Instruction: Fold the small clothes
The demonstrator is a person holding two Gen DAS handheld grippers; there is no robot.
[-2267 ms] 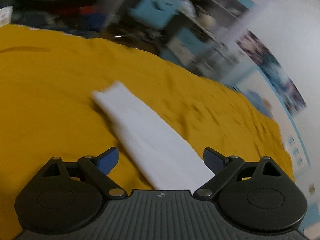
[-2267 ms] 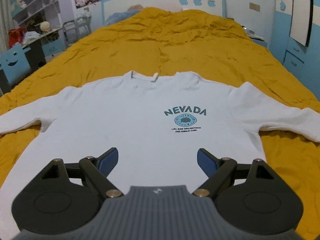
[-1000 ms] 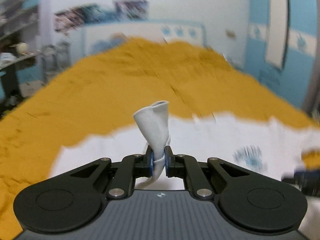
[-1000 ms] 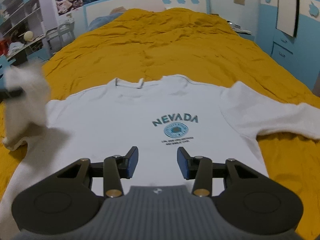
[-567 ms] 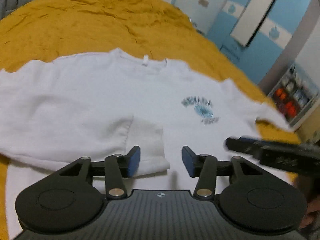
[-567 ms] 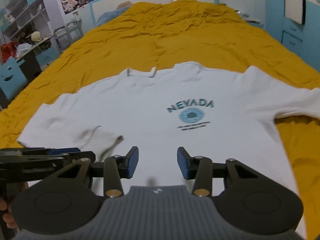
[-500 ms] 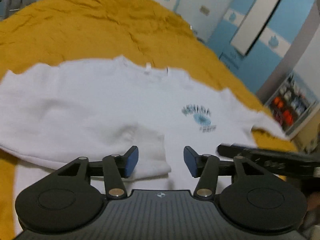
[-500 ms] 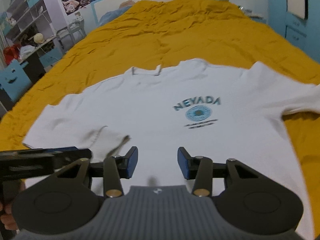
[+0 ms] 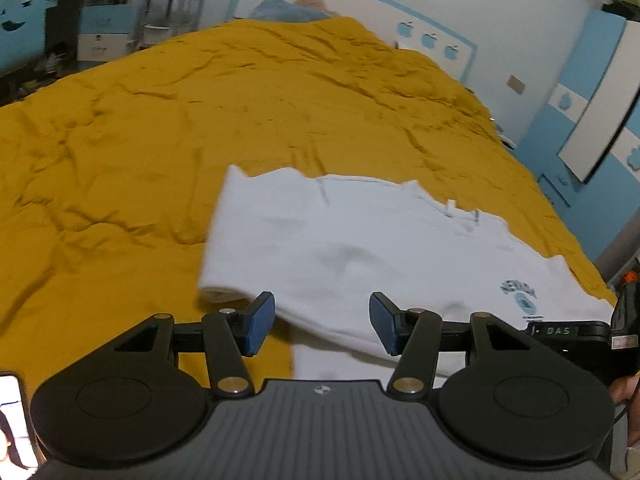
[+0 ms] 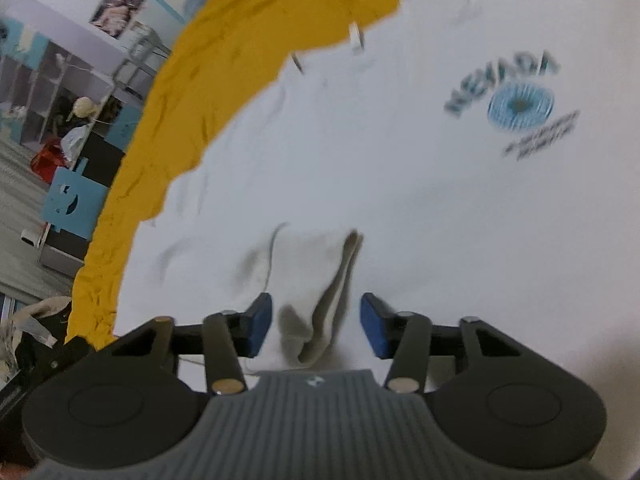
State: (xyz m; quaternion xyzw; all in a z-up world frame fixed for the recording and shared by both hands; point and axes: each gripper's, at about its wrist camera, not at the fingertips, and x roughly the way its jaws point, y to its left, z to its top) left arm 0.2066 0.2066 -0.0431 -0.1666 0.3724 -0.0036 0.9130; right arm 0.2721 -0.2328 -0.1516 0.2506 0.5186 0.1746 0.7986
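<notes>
A white sweatshirt [image 9: 360,248] with a blue NEVADA print [image 10: 516,100] lies flat on the yellow bedspread [image 9: 160,120]. Its left sleeve is folded in across the body. My left gripper [image 9: 322,322] is open and empty, just above the folded sleeve's near edge. My right gripper [image 10: 310,326] is open, low over the shirt, with the sleeve's cuff [image 10: 320,300] lying between its fingers. The right gripper's body shows at the right edge of the left wrist view [image 9: 576,336].
The bed runs back to a white and blue headboard [image 9: 360,12]. A blue wardrobe [image 9: 592,100] stands on the right. A desk, shelves and a blue chair [image 10: 72,196] stand beside the bed on the left.
The left gripper carried the left sleeve across the shirt, let it go and opened. It has since swung left. The right gripper has dropped down and turned towards the folded cuff.
</notes>
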